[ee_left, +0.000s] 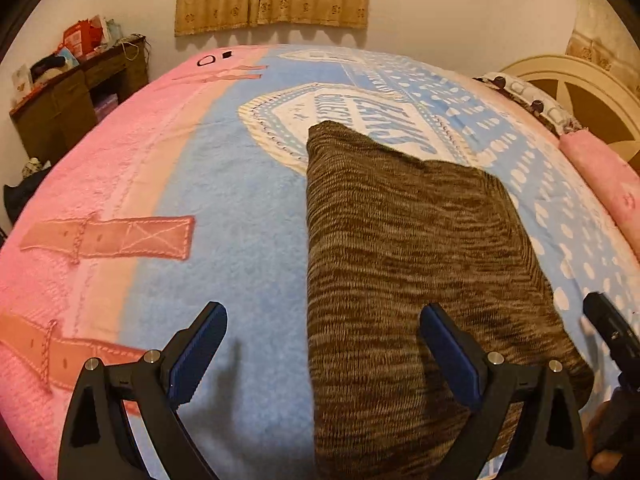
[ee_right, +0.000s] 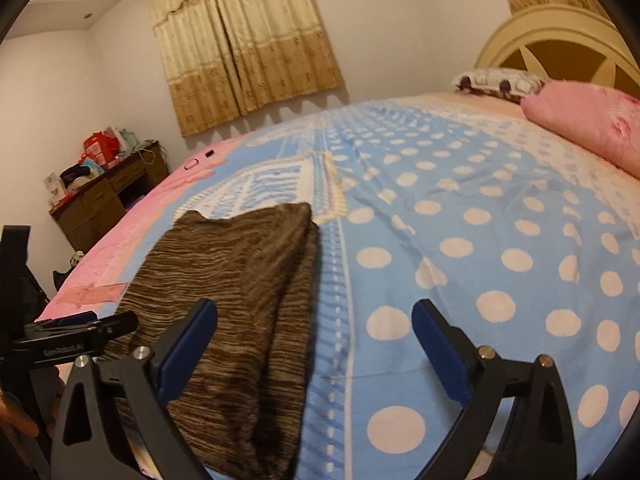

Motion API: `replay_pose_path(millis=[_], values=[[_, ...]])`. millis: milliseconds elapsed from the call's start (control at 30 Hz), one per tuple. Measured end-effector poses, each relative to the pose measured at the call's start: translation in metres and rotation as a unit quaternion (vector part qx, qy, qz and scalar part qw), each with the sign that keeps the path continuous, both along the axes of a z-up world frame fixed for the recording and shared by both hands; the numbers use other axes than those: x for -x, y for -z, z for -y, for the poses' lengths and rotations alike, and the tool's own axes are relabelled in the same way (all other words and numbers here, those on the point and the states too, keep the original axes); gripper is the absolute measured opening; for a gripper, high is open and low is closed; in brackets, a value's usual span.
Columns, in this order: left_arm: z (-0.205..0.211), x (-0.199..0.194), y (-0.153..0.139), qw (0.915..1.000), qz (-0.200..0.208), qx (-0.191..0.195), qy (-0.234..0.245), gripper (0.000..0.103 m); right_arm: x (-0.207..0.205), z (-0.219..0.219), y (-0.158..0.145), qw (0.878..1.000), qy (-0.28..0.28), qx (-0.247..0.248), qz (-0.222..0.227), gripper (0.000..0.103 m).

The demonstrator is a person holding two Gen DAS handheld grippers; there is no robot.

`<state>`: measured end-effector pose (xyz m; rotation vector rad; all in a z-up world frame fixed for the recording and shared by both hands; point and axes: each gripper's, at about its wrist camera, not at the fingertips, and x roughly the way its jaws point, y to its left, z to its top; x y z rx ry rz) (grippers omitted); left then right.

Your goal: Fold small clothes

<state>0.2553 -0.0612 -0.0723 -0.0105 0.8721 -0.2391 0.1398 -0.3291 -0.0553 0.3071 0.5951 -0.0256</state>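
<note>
Bedroom bed (ee_left: 248, 184) carries the brown knit garment (ee_left: 400, 240), lying flat near its middle. Left tool (ee_left: 323, 350) and right tool (ee_right: 314, 342) hover with fingers apart, gripping nothing. Risk: pinching the blanket (ee_right: 460, 208) along with the garment edge drags both.
</note>
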Motion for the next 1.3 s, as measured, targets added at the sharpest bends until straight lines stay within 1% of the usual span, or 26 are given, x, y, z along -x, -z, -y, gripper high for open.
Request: replay_pose_path(millis=[167,300,333,400,467,500,533,567,667,733,800,867,1100,1233,1267,1300], values=[[0.004,-0.016,0.006,0.9989,-0.027,0.038,0.01,0.098,-0.009,-0.003,0.001,0.999,-0.021,-0.014,-0.021,0.1],[0.008,-0.028,0.016,0.995,-0.068,0.073,0.008,0.098,-0.022,-0.01,0.001,0.999,-0.037,-0.013,-0.038,0.1],[0.009,-0.03,0.02,0.9936,-0.078,0.082,0.006,0.098,-0.028,-0.012,0.003,0.998,-0.045,-0.01,-0.048,0.1],[0.013,-0.028,0.019,0.9951,-0.067,0.072,0.005,0.098,-0.037,-0.018,0.009,0.996,-0.054,-0.001,-0.064,0.1],[0.018,-0.027,0.02,0.9965,-0.064,0.052,0.009,0.098,-0.043,-0.023,0.017,0.995,-0.066,-0.006,-0.08,0.099],[0.019,-0.027,0.02,0.9969,-0.062,0.047,0.01,0.098,-0.047,-0.026,0.021,0.993,-0.075,-0.011,-0.089,0.096],[0.021,-0.026,0.021,0.9973,-0.06,0.042,0.01,0.098,-0.051,-0.029,0.026,0.991,-0.08,-0.011,-0.102,0.095],[0.021,-0.026,0.021,0.9976,-0.057,0.039,0.009,0.098,-0.052,-0.032,0.026,0.991,-0.081,0.002,-0.105,0.095],[0.023,-0.024,0.023,0.9984,-0.049,0.029,0.007,0.098,-0.051,-0.035,0.027,0.99,-0.089,0.009,-0.106,0.093],[0.024,-0.024,0.023,0.9987,-0.044,0.023,0.008,0.098,-0.049,-0.035,0.027,0.991,-0.089,0.01,-0.103,0.088],[0.024,-0.024,0.024,0.9989,-0.041,0.022,0.008,0.098,-0.048,-0.037,0.027,0.991,-0.093,0.012,-0.1,0.07],[0.024,-0.024,0.025,0.999,-0.039,0.021,0.007,0.098,-0.047,-0.042,0.026,0.989,-0.105,0.021,-0.098,0.065],[0.025,-0.024,0.025,0.9994,-0.026,0.021,0.013,0.098,-0.051,-0.041,0.027,0.99,-0.104,0.017,-0.096,0.066],[0.026,-0.024,0.025,0.9993,-0.024,0.022,0.016,0.097,-0.05,-0.042,0.026,0.99,-0.106,0.018,-0.094,0.062],[0.026,-0.024,0.025,0.9994,-0.023,0.021,0.017,0.097,-0.05,-0.042,0.026,0.99,-0.105,0.018,-0.093,0.062],[0.027,-0.023,0.025,0.9993,-0.021,0.022,0.02,0.094,-0.05,-0.042,0.026,0.99,-0.106,0.019,-0.093,0.062]])
